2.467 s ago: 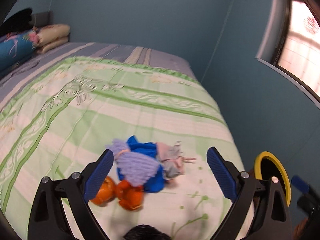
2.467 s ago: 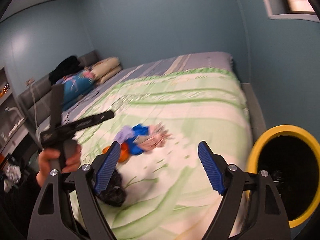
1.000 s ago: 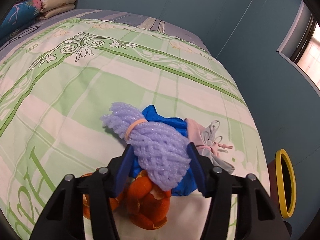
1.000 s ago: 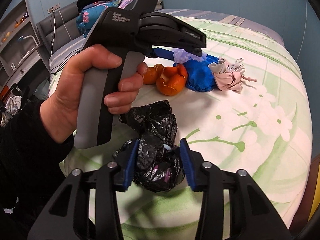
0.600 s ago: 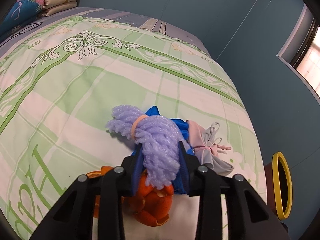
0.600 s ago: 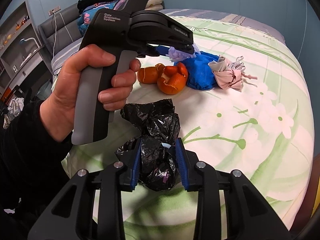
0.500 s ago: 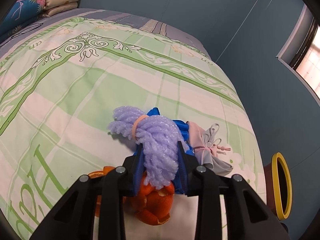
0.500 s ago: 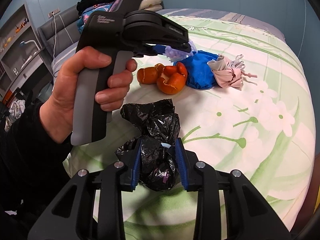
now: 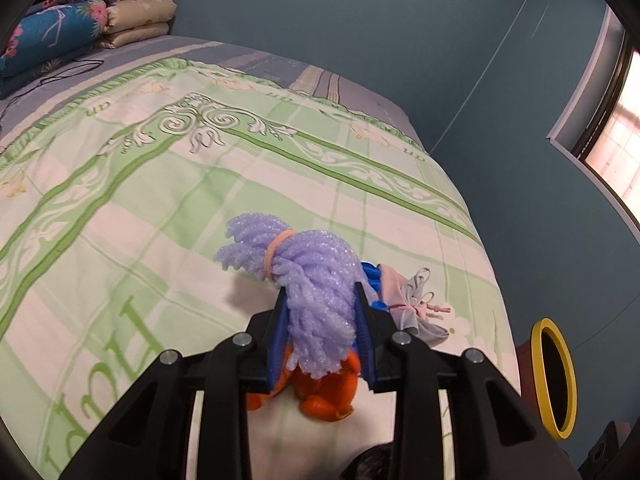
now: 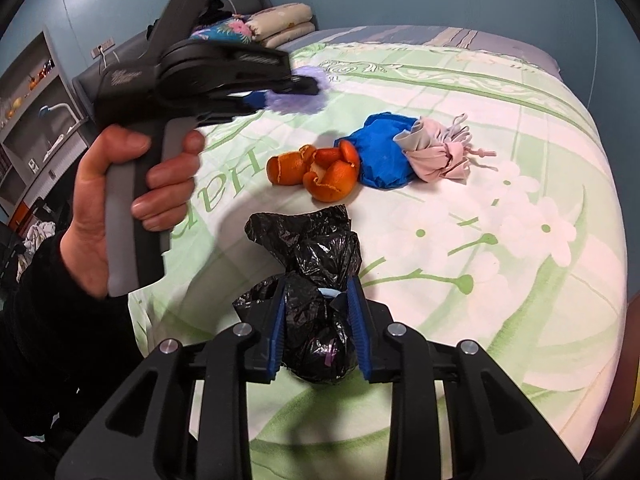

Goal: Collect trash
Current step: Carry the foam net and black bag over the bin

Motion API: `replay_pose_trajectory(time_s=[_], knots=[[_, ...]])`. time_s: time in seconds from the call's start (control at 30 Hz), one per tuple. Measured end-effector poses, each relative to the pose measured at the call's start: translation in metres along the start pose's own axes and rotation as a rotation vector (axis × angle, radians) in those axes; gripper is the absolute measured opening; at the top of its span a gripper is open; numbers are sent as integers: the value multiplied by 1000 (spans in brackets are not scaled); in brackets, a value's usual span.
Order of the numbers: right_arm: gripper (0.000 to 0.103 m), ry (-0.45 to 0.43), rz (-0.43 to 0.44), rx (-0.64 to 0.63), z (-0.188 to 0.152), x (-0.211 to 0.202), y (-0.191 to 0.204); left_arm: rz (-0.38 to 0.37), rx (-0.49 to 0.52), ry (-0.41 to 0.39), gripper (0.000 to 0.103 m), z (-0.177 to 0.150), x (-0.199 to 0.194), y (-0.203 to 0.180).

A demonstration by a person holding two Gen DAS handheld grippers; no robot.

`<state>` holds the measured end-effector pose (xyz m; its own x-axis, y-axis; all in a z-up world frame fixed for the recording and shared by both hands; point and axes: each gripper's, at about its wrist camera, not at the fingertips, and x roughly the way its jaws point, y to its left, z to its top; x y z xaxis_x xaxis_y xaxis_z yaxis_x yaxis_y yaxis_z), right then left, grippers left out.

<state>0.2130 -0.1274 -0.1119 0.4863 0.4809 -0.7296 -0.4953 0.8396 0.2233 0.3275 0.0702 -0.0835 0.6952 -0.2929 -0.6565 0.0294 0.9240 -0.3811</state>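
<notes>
My left gripper (image 9: 320, 292) is shut on a purple foam net (image 9: 304, 264) and holds it just above the bed. Orange peel (image 9: 328, 396), a blue wad (image 9: 370, 276) and a pink-grey cloth bundle (image 9: 404, 300) lie under and behind it. In the right wrist view a hand (image 10: 120, 200) holds the left gripper (image 10: 304, 84) up at the left, with the purple net (image 10: 296, 100) in it. My right gripper (image 10: 316, 284) has its jaws closing on a crumpled black plastic bag (image 10: 316, 248), both pads pressing its knotted lower part. Beyond lie the orange peel (image 10: 320, 172), blue wad (image 10: 380, 156) and cloth bundle (image 10: 436, 152).
A green-and-white patterned sheet (image 9: 160, 200) covers the bed. A yellow-rimmed bin (image 9: 536, 360) stands on the floor off the bed's right corner. Pillows (image 9: 136, 20) are stacked at the far head end. Shelves (image 10: 40, 100) stand to the left.
The left jaws closed on the purple net and lifted it up and away from the pile. The right jaws narrowed around the black bag; that hand stayed in place.
</notes>
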Motion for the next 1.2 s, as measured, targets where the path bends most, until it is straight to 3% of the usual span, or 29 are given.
replay_pose_trajectory(time_s=[0.5,0.83,1.2], knots=[[22,-86,-33,19,0,-33,-5,48,24,-91,28,-9,-66,-2],[22,-153,-35,45,-1,-69,-5,37,60,-112,28,-29,-93,-22],[22,-197,-116,77,-11,-112,-18,-16,142,-146,28,-45,-122,-59]])
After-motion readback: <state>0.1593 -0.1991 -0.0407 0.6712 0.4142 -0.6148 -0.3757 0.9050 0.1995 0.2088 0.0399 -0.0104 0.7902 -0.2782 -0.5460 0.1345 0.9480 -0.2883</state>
